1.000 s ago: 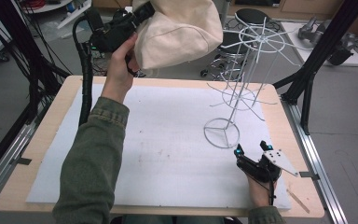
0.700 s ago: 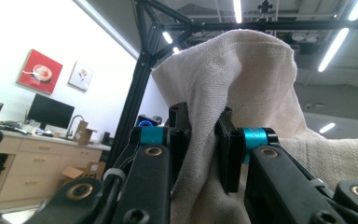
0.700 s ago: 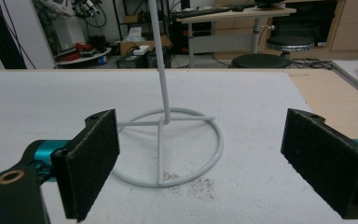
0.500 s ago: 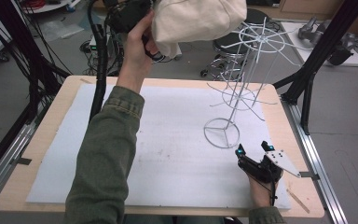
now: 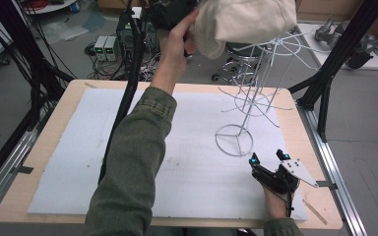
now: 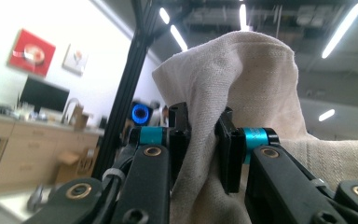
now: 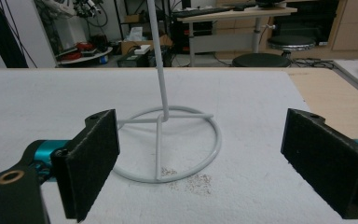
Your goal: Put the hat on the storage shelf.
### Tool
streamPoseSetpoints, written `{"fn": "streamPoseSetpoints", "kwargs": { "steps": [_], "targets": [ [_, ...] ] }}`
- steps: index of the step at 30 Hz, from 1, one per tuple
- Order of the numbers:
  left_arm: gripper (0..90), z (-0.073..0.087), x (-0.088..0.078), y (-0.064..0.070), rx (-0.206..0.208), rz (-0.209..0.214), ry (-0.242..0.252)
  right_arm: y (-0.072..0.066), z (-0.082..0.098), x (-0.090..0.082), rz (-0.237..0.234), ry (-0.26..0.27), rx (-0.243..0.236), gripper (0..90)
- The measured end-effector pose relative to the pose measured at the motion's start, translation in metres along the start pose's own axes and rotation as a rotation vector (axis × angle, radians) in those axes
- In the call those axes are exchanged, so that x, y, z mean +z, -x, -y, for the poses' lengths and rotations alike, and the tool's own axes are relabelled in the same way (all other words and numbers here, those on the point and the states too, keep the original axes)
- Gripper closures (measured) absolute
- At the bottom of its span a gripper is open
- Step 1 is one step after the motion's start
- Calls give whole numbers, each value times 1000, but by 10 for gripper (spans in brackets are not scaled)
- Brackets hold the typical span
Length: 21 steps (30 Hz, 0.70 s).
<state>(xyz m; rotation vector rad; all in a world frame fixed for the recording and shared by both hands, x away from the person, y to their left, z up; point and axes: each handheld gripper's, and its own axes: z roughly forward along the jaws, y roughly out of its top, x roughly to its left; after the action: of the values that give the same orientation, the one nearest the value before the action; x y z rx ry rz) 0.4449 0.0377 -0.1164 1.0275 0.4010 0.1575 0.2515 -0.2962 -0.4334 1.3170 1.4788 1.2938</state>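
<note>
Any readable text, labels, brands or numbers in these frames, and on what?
None can be read.
Red wall picture in the left gripper view: too blurred.
Smaller wall picture beside it: too blurred.
Grey boxes on the floor in the high view: markings too small.

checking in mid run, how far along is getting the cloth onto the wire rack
Done: the left gripper has the beige cloth pinched and lifted above the white wire rack. In hand: carrying it over the rack top. Left: draping and letting go. The right gripper rests open on the table, beside the rack's ring base.
</note>
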Motion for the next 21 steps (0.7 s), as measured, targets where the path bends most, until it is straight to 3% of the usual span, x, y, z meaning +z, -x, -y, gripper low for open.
{"fn": "streamPoseSetpoints", "kwargs": {
  "steps": [3, 8, 15, 21],
  "targets": [
    [780, 26, -4, -7, 10, -4, -25, -1, -1, -1, -4, 5, 4, 105],
    [779, 44, -17, -16, -2, -8, -30, -3, -1, -2, -4, 3, 2, 105],
    [761, 63, -37, -23, 78, -18, -94, -2, 0, -1, -2, 3, -7, 105],
    [756, 84, -48, -32, 88, -31, -152, -3, -1, -2, -1, 3, -6, 105]
  ]
}}
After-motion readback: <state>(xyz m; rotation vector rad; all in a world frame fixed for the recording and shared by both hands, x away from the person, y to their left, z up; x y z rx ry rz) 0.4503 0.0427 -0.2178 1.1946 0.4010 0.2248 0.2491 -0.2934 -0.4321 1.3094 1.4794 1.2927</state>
